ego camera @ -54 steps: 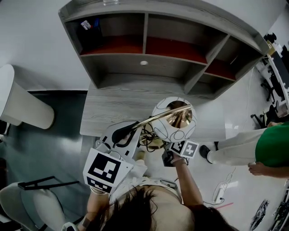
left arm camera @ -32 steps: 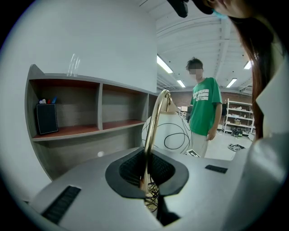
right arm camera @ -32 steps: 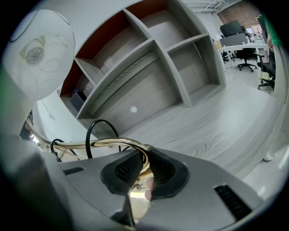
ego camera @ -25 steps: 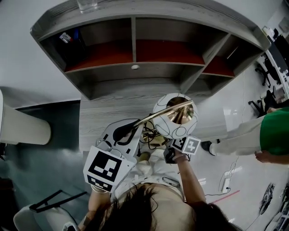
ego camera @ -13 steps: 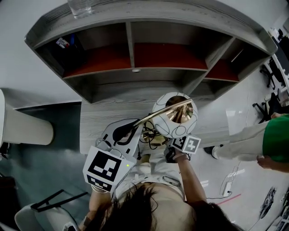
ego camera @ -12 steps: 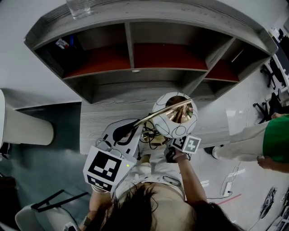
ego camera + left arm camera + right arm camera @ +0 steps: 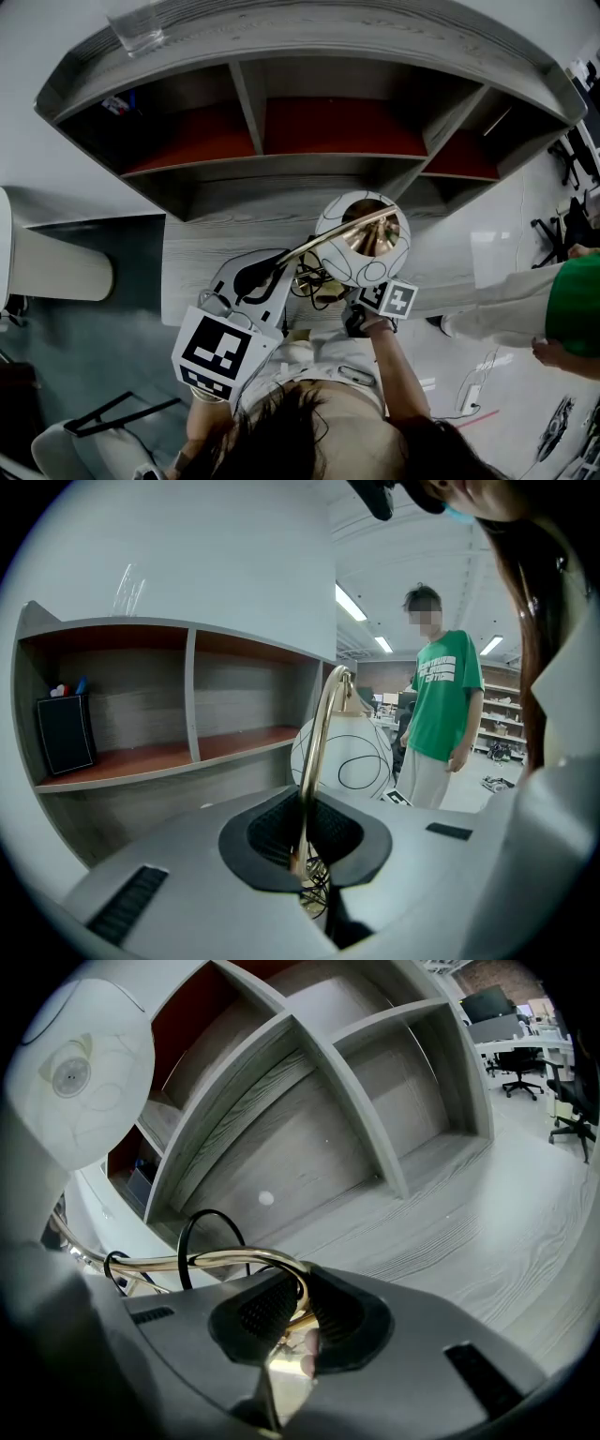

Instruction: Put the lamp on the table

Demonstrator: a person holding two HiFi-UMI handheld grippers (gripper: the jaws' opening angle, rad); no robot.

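The lamp has a white globe shade [image 7: 361,239] with thin black lines and a curved brass arm [image 7: 323,242]. It hangs above the front edge of the grey wooden table [image 7: 211,248]. My left gripper [image 7: 270,270] is shut on the brass stem [image 7: 314,761], with the globe [image 7: 347,752] just beyond it. My right gripper [image 7: 343,302] sits under the globe, shut on a bent brass tube [image 7: 225,1260] of the lamp's base; the globe [image 7: 80,1072] fills the upper left there. A black cable [image 7: 202,1232] loops beside the tube.
A grey shelf unit with red-brown boards [image 7: 309,127] stands on the table's back. A drinking glass [image 7: 136,23] is on its top, and a black holder [image 7: 66,733] in its left bay. A person in a green shirt [image 7: 572,300] stands at right. A chair [image 7: 66,450] is lower left.
The head view has shifted: the shelf unit looks larger and the glass has slid left. Both grippers keep the same hold on the lamp over the table's front edge.
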